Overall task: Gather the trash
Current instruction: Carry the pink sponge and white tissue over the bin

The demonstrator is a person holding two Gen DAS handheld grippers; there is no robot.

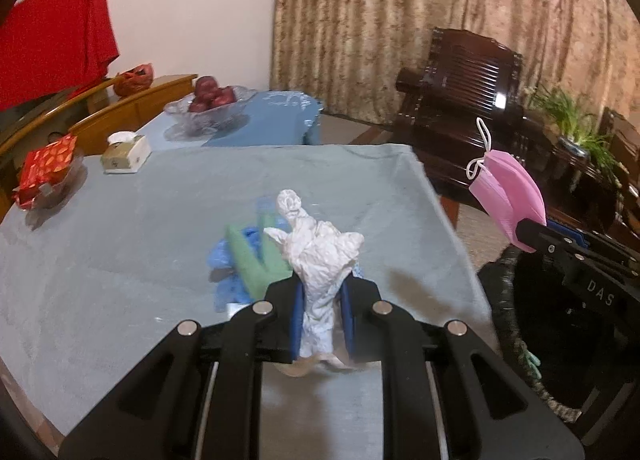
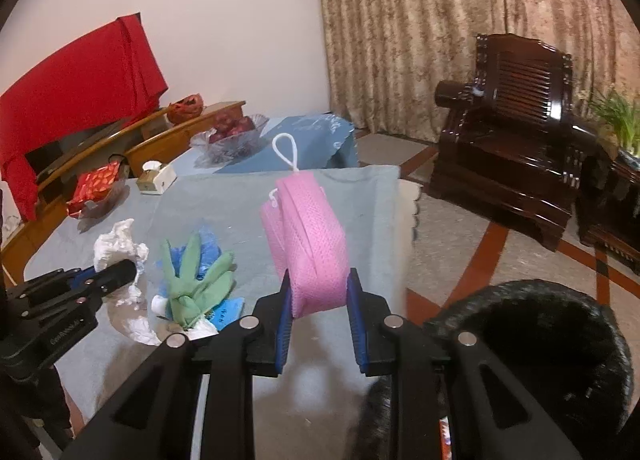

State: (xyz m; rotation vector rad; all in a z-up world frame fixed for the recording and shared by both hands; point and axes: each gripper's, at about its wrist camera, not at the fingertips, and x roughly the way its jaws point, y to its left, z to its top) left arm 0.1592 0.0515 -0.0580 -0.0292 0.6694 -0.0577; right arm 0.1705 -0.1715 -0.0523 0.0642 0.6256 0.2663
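My left gripper (image 1: 323,288) is shut on a crumpled white paper wad (image 1: 316,248), lifted above the grey-blue tablecloth (image 1: 120,240). From the right wrist view the same wad (image 2: 120,248) sticks out of the left gripper (image 2: 130,270). My right gripper (image 2: 320,288) is shut on a folded pink face mask (image 2: 308,244) with white ear loops, held in the air over the table's right edge. That mask (image 1: 510,196) also shows at the right of the left wrist view. A green glove (image 2: 192,280) and blue gloves (image 1: 228,260) lie on the cloth below.
A black bin (image 2: 552,340) with a dark rim stands on the floor right of the table. A tissue box (image 1: 126,154), a red packet in a dish (image 1: 48,170) and a glass bowl of apples (image 1: 210,102) sit at the far side. A dark wooden armchair (image 2: 516,132) stands beyond.
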